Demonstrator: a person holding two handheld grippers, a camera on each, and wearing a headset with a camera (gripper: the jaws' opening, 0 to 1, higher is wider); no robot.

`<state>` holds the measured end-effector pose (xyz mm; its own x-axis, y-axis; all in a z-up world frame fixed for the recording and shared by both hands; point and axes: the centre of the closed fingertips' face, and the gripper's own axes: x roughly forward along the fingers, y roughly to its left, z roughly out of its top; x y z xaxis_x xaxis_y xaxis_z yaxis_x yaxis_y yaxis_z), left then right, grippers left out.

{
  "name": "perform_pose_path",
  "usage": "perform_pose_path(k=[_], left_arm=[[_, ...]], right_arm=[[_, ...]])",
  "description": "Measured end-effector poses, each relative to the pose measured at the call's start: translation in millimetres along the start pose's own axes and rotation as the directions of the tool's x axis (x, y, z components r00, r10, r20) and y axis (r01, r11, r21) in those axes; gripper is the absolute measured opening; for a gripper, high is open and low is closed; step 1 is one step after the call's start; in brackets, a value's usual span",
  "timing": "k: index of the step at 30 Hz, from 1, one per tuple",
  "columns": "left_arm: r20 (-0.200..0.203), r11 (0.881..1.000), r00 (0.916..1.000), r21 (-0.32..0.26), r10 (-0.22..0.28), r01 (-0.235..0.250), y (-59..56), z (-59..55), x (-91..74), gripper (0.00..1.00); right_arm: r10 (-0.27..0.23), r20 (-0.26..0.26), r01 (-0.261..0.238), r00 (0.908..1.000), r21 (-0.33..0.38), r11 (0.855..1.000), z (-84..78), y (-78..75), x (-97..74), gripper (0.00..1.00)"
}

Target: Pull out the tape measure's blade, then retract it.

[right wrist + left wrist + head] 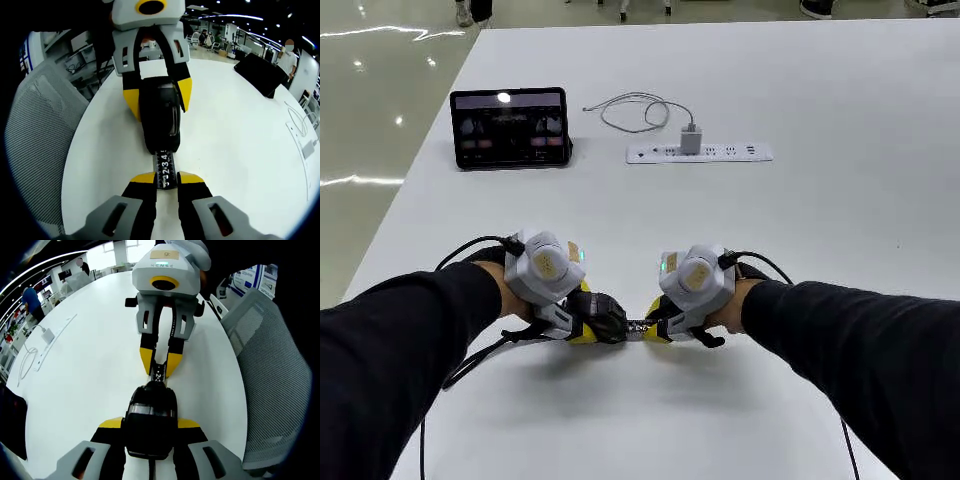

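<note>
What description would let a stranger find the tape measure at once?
On the white table, look near its front edge, where two tongs meet. The tape measure is the black case in the left tongs; alone here, it has a numbered blade, which the right tongs pinch.

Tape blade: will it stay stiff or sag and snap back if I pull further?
Short as it is now, the blade looks straight, so probably stiff; pulled longer it may sag. It likely springs back toward the case if the right gripper lets go.
</note>
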<state>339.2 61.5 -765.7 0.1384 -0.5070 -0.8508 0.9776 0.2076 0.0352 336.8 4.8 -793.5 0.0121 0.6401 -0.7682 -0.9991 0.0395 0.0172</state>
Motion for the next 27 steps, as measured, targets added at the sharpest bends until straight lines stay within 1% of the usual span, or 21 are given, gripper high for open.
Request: perform_pose_path(k=[4,10,14,18,27], left_arm=[[0.008,1.0,1.0,-0.009,0.002,-0.002,-0.1,0.9,0.6,0.33],[0.014,1.0,0.9999,-0.016,-0.006,0.006,-0.3,1.5,1.3,0.33],[0.014,1.0,0.9999,-0.011,-0.009,0.01,-0.3,2.0,1.6,0.33],[0.015,1.0,0.9998,-0.007,-0.013,0.013,-1.3,2.1,1.7,0.33],[0.016,1.0,0.9998,-0.021,-0.012,0.012,-1.2,2.1,1.1,0.33]], right_arm=[[-0.003,0.007,0.002,1.0,0.009,1.0,-2.7,-0.6,-2.7,0.11],[-0.002,0.001,0.002,1.0,0.01,1.0,-6.7,-1.1,-5.7,0.11],[-0.003,0.003,0.003,1.0,0.018,1.0,-8.7,-0.5,-7.5,0.11],[-0.002,0.002,0.002,1.0,0.011,1.0,-10.6,0.1,-9.4,0.11],[-0.007,-0.005,0.007,1.0,0.018,1.0,-17.6,-2.1,-15.2,0.1]])
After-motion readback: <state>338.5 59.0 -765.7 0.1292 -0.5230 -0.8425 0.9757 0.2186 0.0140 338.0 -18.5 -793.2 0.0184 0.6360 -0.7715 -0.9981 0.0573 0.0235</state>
